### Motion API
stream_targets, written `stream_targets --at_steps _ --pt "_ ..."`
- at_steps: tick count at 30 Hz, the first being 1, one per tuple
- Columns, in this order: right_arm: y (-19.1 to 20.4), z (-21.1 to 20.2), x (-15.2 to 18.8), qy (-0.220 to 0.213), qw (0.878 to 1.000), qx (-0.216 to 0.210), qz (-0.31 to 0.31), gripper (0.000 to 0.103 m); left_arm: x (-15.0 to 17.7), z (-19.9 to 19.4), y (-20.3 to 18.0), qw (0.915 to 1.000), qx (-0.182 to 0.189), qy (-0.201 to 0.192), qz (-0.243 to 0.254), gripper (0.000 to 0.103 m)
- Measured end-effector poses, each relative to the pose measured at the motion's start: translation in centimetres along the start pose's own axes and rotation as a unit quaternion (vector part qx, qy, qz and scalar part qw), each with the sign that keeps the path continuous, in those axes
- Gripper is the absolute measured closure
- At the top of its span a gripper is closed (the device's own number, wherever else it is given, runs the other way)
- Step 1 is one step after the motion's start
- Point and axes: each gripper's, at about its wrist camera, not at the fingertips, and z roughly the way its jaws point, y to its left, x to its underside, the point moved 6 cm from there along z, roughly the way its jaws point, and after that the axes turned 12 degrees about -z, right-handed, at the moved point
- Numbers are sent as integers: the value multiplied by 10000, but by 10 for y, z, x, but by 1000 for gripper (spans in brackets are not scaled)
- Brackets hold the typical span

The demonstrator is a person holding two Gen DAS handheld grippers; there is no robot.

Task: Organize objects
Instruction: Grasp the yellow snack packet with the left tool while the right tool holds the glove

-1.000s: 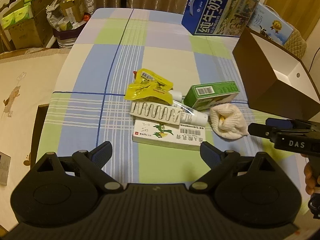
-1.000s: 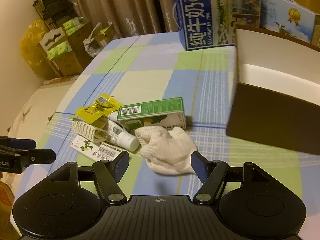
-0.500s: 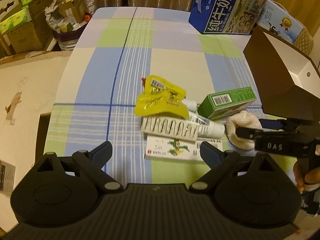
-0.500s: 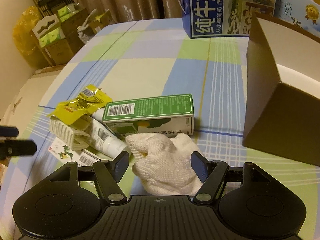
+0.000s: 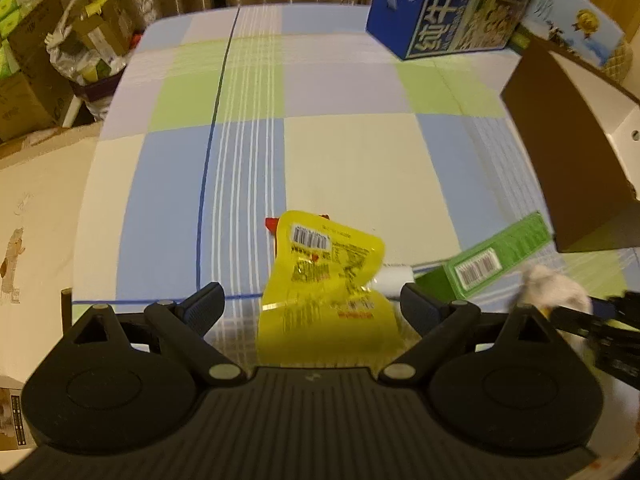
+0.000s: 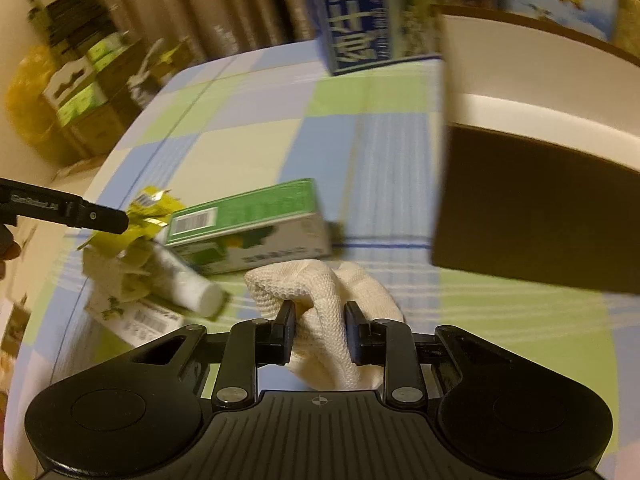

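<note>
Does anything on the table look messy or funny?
Yes. The crumpled yellow foil pouch lies on top of a white tube and flat boxes in a jumbled heap beside the green carton. The white knitted cloth is bunched up between the right gripper fingers.

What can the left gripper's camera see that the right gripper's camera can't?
Only the left wrist view shows the yellow pouch's flat front with its barcode and red corner, lying between the open left gripper.

Only the right wrist view shows the right gripper closed on the white knitted cloth, plus the flat white carton under the pile.

Both show the green box, the white tube, the brown box, the blue milk carton and the checked tablecloth.
</note>
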Motion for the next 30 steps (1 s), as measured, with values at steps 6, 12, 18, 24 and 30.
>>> stream_targets --at_steps 6,12,18,24,30 --pt "-29 -17 13 -38 9987 255 431 80 -10 27 1 9993 6 385 -5 11" --pt "-43 -25 20 -81 9976 313 606 80 -7 35 -3 9985 97 536 91 34" --pt "-42 -26 20 -98 9976 314 608 80 -3 25 -2 9994 155 255 153 53" --pt "-45 -33 20 -169 9973 326 629 81 -3 9 -3 9994 270 17 216 59" --pt "-54 -49 24 -300 9958 453 738 82 2 -2 -2 9993 359 -90 93 59"
